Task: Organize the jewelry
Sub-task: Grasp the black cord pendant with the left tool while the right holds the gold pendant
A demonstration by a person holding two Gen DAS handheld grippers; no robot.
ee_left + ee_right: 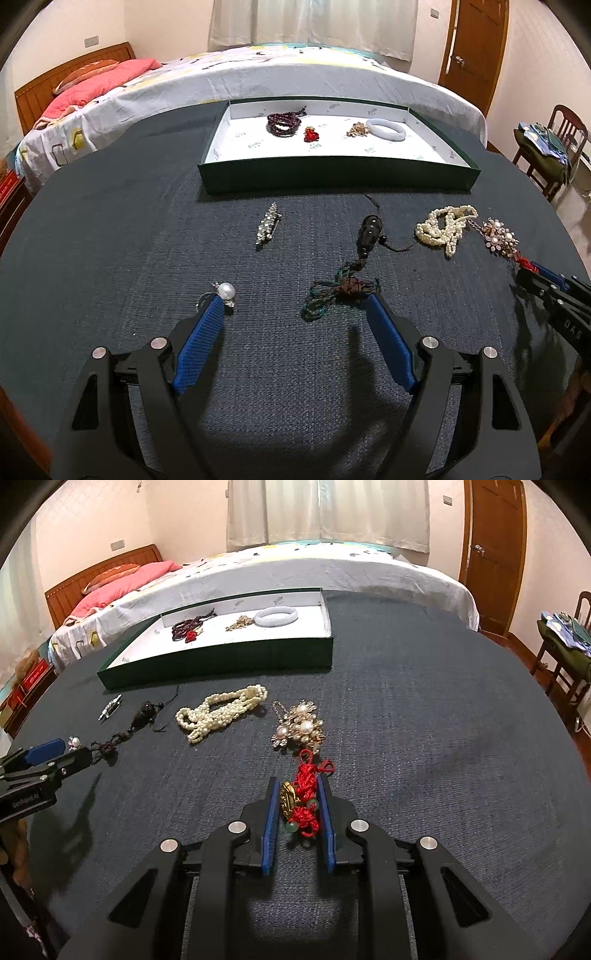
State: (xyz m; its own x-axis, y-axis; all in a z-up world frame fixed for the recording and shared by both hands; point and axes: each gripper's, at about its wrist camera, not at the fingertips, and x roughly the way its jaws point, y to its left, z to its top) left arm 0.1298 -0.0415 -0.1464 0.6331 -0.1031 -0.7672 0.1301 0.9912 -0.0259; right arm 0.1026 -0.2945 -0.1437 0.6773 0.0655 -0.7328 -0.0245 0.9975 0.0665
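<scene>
A green tray [332, 173] [221, 661] with a white inside holds dark red beads [282, 122], a red charm [312, 134], a gold piece [357, 129] and a white bangle [386, 129]. On the dark cloth lie a silver brooch [267, 224], a pearl earring [224, 291], a dark beaded tassel [369, 232], a pearl necklace [445, 227] [221, 712] and a pearl brooch [501, 236] [301, 723]. My left gripper [295, 306] is open and empty. My right gripper [297, 786] is shut on a red knotted charm [304, 797] with a gold pendant.
The table's dark cloth [424, 738] is round-edged. A bed [258, 77] stands right behind the table. A wooden chair [554, 147] with clothes is at the right, a door [495, 554] behind it.
</scene>
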